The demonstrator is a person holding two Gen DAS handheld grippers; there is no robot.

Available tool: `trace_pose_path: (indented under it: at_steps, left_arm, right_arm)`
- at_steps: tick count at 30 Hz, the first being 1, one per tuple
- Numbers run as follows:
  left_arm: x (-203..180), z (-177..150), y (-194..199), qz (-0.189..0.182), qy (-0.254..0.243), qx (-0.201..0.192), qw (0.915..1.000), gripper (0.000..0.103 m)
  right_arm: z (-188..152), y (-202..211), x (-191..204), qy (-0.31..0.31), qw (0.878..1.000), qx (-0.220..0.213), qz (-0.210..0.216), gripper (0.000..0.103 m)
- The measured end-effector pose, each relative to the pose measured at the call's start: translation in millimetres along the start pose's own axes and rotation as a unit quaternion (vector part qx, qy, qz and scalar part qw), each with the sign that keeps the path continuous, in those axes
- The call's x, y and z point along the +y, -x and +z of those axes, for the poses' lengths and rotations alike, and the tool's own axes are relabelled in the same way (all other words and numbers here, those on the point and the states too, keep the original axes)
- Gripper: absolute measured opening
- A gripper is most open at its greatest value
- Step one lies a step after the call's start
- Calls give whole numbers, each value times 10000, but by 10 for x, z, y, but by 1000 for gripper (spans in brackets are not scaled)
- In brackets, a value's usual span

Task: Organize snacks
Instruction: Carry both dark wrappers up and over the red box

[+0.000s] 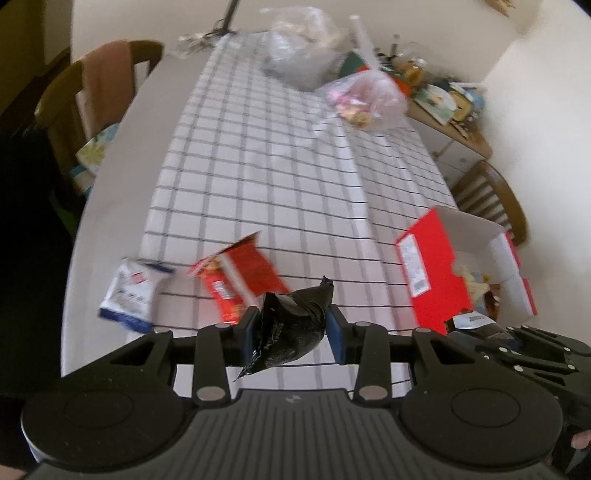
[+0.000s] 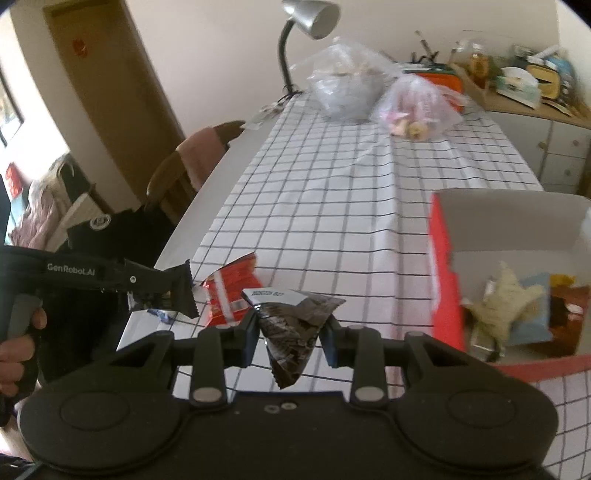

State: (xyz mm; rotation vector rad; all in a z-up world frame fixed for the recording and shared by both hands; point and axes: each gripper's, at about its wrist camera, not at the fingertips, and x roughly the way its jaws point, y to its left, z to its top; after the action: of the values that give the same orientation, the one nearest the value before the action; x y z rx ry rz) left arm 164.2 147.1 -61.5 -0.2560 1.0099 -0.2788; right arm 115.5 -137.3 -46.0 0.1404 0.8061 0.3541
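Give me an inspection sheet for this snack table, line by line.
Surface: table under a checked tablecloth.
Job's things: red box, open, snacks inside; red snack packet and white and blue packet lying on the cloth.
Clutter: two clear plastic bags at the far end.
Grippers: left gripper shut on a black packet; right gripper shut on a dark brown packet.
Cables: lamp cord, blurred, by the desk lamp.
Surroundings: wooden chairs, cluttered sideboard, door.

Cream walls, wooden chairs (image 2: 184, 170), brown door (image 2: 110, 74) (perhaps closed), cluttered sideboard (image 2: 535, 110).
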Motion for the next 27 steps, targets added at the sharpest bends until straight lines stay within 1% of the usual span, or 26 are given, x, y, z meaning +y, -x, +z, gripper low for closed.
trace_pose_path:
  at_steps: [7, 15, 22, 27]
  left_arm:
    - [-708, 3, -52, -75, -450, -53, 9989, 37]
    - [-1587, -49, -260, -163, -838, -17, 9964, 37]
    - [-2247, -65, -531, -181, -1052, 28, 9943, 37]
    - [-2615, -27, -789, -64, -1204, 95, 9927, 37]
  right_arm:
    - [-77, 301, -470, -169, 9997, -158, -118, 33]
    - [-181, 594, -1130, -344, 9987, -239, -297, 33]
    - [-181, 748, -1699, -386, 9979, -267, -439, 33]
    - [-160, 713, -2068, -424, 9970, -214, -608, 33]
